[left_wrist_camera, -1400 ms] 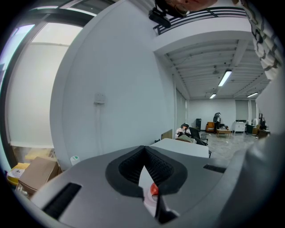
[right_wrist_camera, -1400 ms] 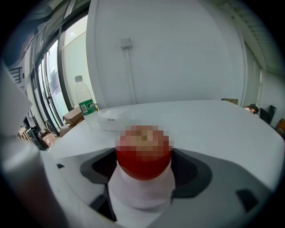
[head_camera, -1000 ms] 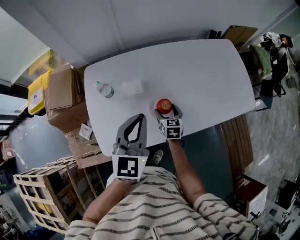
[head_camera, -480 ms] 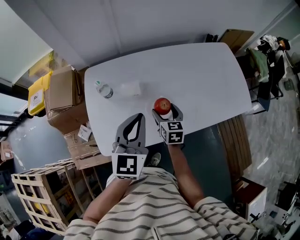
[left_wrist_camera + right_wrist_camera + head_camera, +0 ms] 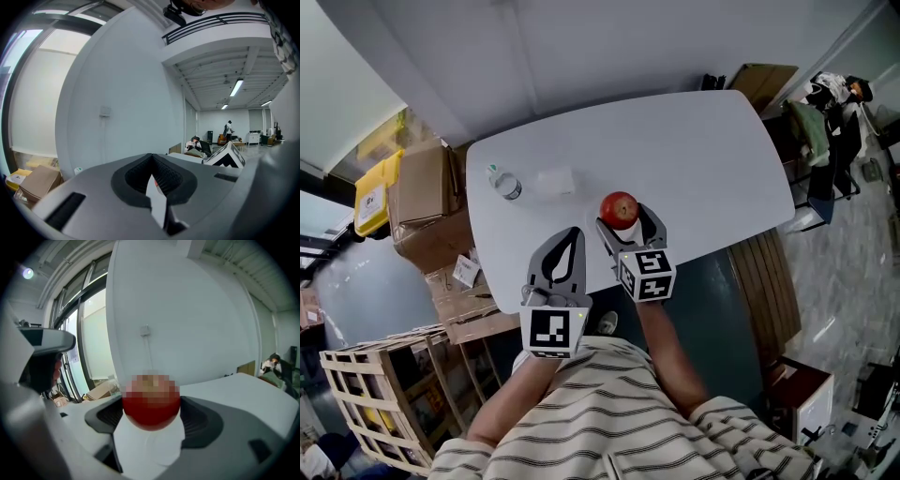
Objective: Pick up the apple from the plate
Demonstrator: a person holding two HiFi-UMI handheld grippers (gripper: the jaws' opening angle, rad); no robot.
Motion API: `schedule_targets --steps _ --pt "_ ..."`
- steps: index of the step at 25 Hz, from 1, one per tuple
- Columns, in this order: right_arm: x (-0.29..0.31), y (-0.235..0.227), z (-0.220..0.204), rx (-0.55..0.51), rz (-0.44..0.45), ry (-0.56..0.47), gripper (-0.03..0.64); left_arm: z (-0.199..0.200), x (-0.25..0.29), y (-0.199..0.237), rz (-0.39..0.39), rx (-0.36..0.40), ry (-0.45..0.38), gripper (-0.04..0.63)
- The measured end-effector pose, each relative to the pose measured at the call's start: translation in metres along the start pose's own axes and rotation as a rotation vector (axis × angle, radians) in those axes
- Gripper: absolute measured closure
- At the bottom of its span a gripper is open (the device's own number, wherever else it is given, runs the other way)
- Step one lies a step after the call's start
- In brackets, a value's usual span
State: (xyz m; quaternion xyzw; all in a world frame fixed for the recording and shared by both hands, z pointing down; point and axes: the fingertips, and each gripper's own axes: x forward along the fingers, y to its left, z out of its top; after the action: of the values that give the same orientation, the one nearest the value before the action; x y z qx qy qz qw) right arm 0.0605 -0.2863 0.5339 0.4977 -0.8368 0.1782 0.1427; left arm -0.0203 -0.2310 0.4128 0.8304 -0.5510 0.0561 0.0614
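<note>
The right tool (image 5: 622, 215) is closed on the apple (image 5: 620, 210); in the right gripper view its two dark pads press the red fruit from both sides. The apple is over the near edge of the white worktop (image 5: 703, 159). Under the apple, between the jaws, the right gripper view shows a faint round outline that seems to be the white plate (image 5: 161, 448). I cannot tell if the apple touches it.

The left tool (image 5: 575, 232) is just beside the right one, on its left, and also over the near edge of the worktop. Its jaws are together at the tips, with only a thin slit between them, and nothing is held there.

On the far left part of the worktop stands a small bottle (image 5: 505, 184), and near it lies a small pale box (image 5: 555, 180). Both are well apart from the apple. Left of the worktop, on the floor, there are cardboard boxes (image 5: 427, 178) and a wooden crate (image 5: 380, 375).
</note>
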Motion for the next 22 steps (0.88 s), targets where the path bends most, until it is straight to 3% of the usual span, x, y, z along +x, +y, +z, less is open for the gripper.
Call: schedule_targets --steps 22 --pt "-0.062 0.023 0.083 -0.053 0.009 -0.172 0.244 0.025 -0.010 -0.006 -0.001 -0.002 -0.069 0.592"
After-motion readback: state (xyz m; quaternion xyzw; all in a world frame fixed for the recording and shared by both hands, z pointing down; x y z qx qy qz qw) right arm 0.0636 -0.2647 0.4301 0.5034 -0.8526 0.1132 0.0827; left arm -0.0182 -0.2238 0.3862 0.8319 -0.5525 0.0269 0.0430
